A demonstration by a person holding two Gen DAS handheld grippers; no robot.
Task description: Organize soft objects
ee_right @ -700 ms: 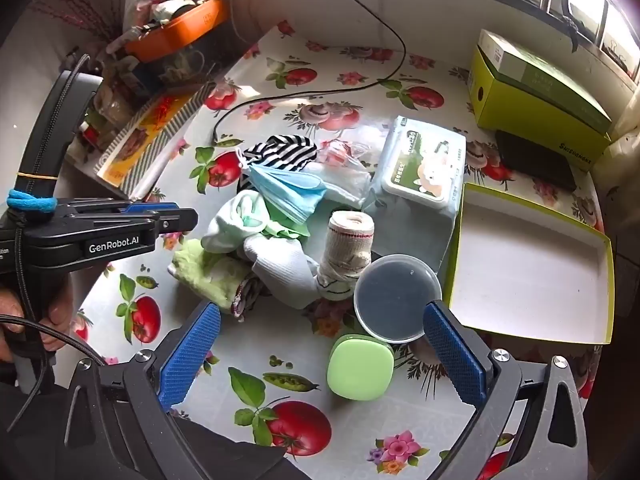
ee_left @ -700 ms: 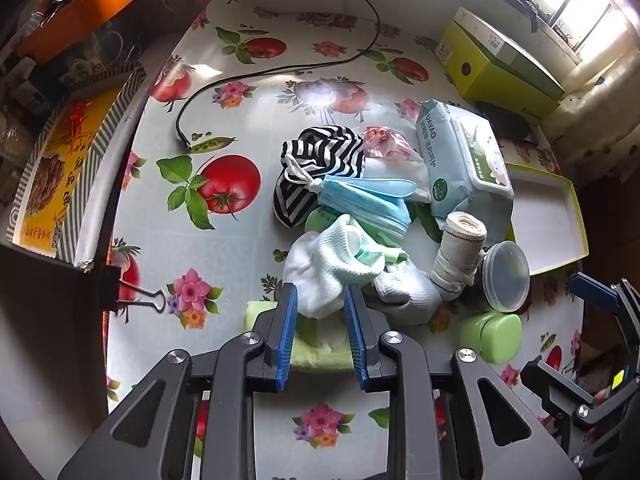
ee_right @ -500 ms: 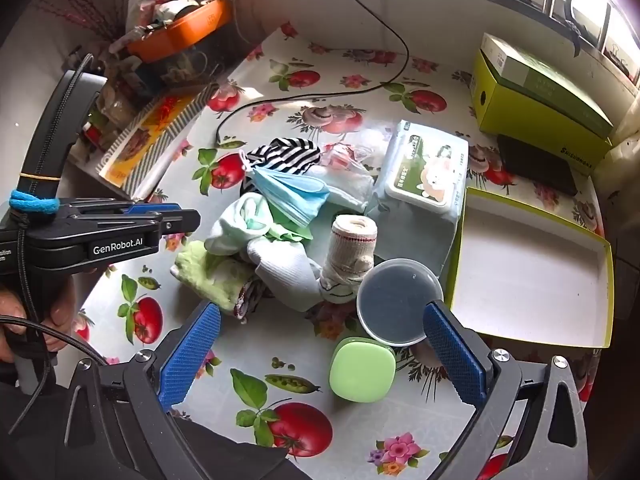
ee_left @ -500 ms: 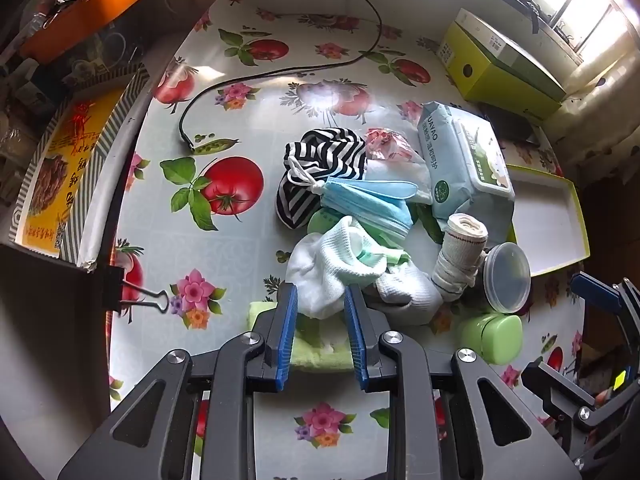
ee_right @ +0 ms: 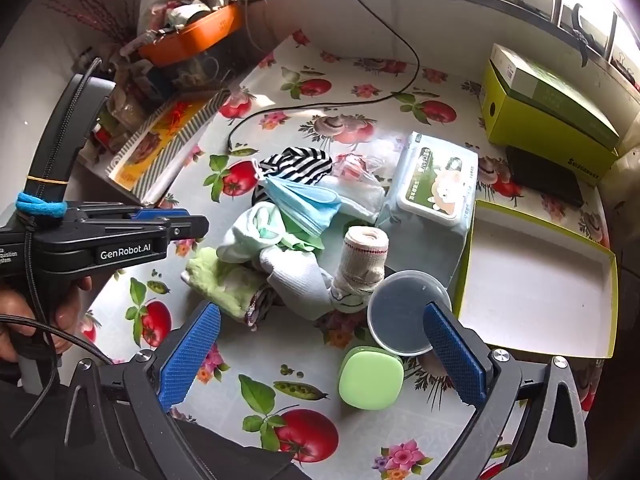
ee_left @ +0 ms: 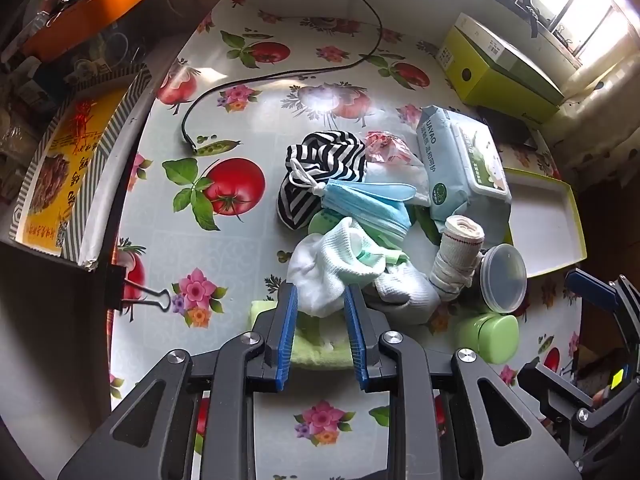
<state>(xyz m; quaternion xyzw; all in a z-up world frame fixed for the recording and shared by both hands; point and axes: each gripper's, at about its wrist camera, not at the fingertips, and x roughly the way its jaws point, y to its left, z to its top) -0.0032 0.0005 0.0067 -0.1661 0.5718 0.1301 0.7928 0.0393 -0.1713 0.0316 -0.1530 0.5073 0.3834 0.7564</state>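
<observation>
Sock (ee_left: 320, 276), white, limp and light beside the bandage roll (ee_left: 456, 256), sits bunched between the left gripper (ee_left: 320, 312) pads, seemingly pinched; right gripper (ee_right: 320, 352) gapes empty.

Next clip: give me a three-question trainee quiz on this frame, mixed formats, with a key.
1. True or false: the right gripper is open with nothing between its fingers.
2. What lies on the striped pouch? A) blue face mask B) green case C) bandage roll
3. Fill in: the yellow-green tray holds ____.

Key: 1 true; 2 A; 3 nothing.
</observation>
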